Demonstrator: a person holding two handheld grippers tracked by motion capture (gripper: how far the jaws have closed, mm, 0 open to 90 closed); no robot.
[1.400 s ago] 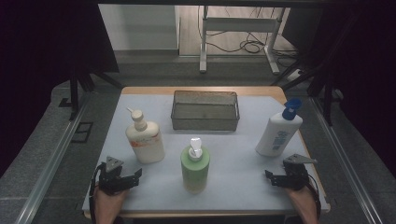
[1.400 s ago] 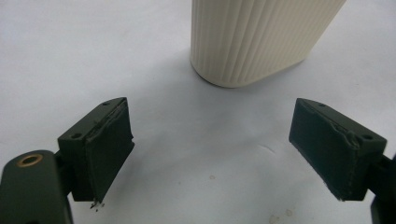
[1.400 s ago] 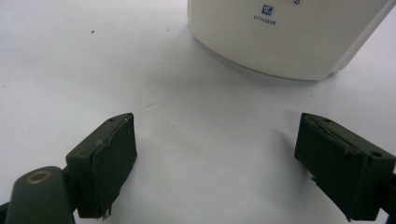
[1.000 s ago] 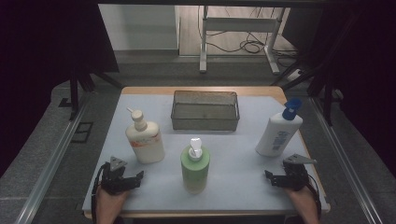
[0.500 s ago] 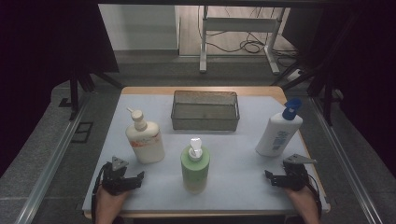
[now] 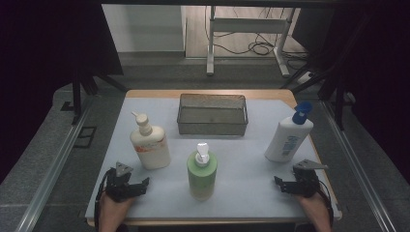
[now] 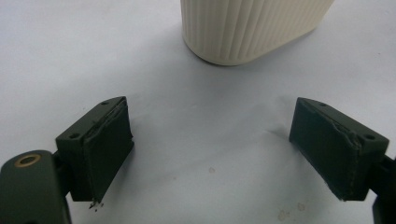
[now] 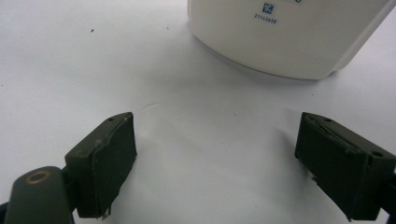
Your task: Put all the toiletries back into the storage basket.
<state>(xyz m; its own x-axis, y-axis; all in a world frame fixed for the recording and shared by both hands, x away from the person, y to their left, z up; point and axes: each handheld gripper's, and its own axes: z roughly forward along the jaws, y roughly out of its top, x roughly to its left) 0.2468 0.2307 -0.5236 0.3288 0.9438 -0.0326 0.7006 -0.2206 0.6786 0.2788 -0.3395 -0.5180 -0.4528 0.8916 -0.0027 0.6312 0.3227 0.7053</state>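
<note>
Nothing has changed across the last second or so: both hands sit parked at the near edge of the table (image 6: 145,212), same spots as in the earlier high views, bottles and basket unmoved. Left gripper (image 6: 129,187) has its jaws spread wide, nothing between them; in the left gripper view just bare tabletop sits between the pads (image 7: 108,149), with the ribbed base of the cream pump bottle (image 7: 250,28) ahead, near but apart. Right gripper (image 6: 290,183) is likewise spread and empty, facing the base of the white bottle with the blue cap (image 8: 289,37), near, not touching. Mid-table, between the two hands, stands the green pump bottle (image 6: 201,172), upright. Farther back is the wire mesh basket (image 6: 212,115), apparently empty. My read: work hasn't started; each gripper is lined up on its nearest bottle, the basket is the likely destination, and the next move would be a reach forward and a close.
</note>
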